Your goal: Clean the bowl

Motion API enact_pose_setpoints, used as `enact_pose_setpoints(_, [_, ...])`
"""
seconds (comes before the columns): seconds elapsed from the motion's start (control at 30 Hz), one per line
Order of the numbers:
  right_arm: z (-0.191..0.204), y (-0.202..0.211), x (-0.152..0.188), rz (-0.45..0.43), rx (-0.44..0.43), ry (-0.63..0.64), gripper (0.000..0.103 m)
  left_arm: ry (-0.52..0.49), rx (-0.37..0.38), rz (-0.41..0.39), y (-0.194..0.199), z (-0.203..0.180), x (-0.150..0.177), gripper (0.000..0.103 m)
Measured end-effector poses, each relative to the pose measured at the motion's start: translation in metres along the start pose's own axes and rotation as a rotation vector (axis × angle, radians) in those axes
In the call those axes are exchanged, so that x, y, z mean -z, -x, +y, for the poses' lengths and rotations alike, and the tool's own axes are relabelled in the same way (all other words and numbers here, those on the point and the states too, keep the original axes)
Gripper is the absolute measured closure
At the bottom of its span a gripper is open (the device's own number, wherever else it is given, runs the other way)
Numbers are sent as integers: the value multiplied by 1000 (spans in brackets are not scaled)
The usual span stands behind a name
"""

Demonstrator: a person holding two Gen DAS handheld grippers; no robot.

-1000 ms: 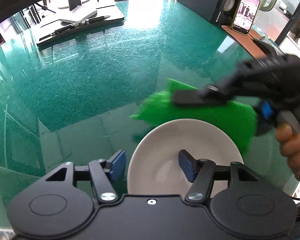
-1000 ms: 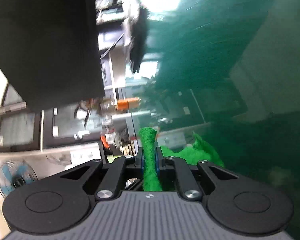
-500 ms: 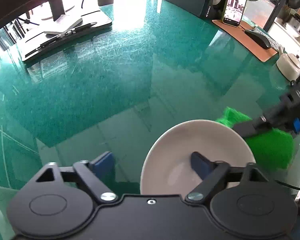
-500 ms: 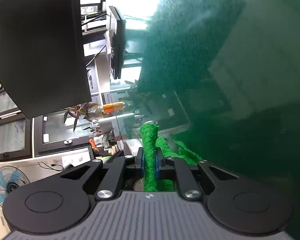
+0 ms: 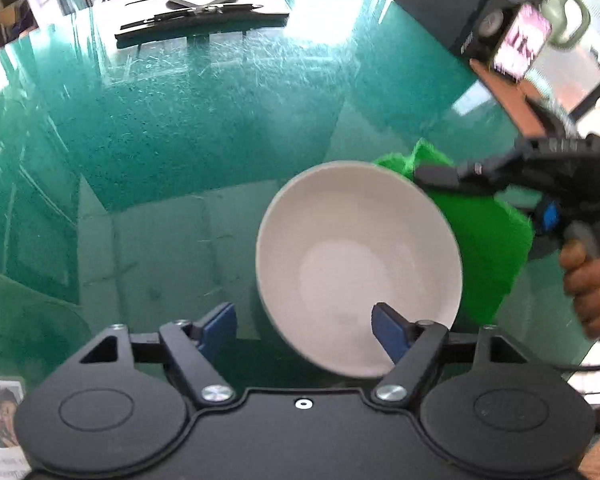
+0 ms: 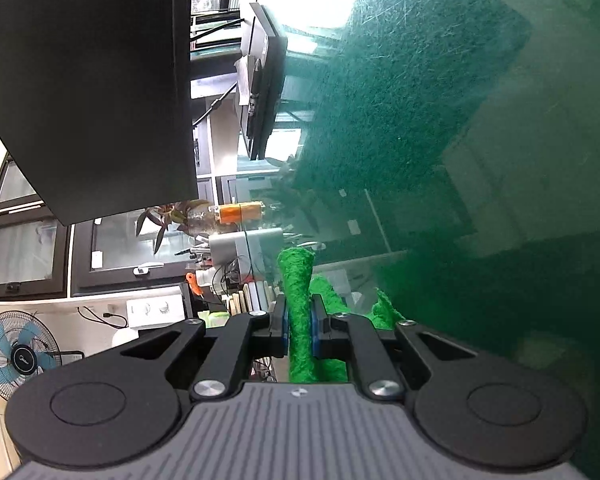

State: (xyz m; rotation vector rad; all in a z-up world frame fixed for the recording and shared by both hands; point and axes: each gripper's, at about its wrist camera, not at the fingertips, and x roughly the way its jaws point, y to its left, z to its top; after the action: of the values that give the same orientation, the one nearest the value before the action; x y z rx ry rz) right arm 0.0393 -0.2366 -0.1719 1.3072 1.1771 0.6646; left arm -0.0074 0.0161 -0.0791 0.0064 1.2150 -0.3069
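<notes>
**A:** Green glass desk [image 5: 188, 128], scratched up, office clutter at the far edge. White bowl [image 5: 356, 256] sits tilted in front of the left tongs [image 5: 304, 326], one blue pad inside the bowl, the other out over the desk. They're spread wide. Whether that inner pad actually touches the wall, I can't tell.

**B:** And the right one?

**A:** Right tongs [image 6: 299, 326] are pinched tight on a green cloth [image 6: 298, 312]. From the left camera the cloth [image 5: 484, 240] hangs just behind the bowl's far rim, outside it, with a hand [image 5: 592, 276] on the grip.

**B:** So wiping the outside, or about to go in?

**A:** Can't settle that from one look. Inside looks plain white, no obvious muck, but it's blurry.

**B:** Tips for doing it well?

**A:** My guess: the bowl needs steadying, since it's tipped and glass is slick. Left tongs wide open aren't pinning the rim, so any push from the cloth could skate it. Keep the cloth bunched flat against the surface, and follow the curve rather than jabbing.
</notes>
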Motion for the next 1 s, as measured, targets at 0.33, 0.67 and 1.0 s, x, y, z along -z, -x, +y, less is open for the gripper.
enact_pose_setpoints(0.33, [-6, 12, 10, -20, -9, -30, 91, -301, -30, 2, 0, 4, -30, 79])
enact_pose_setpoints(0.67, [-13, -15, 0, -74, -57, -139, 91, -454, -16, 7, -9, 6, -39, 78])
enact_pose_setpoints(1.0, [6, -69, -22, 16, -97, -131, 91, -428, -18, 3, -13, 9, -39, 71])
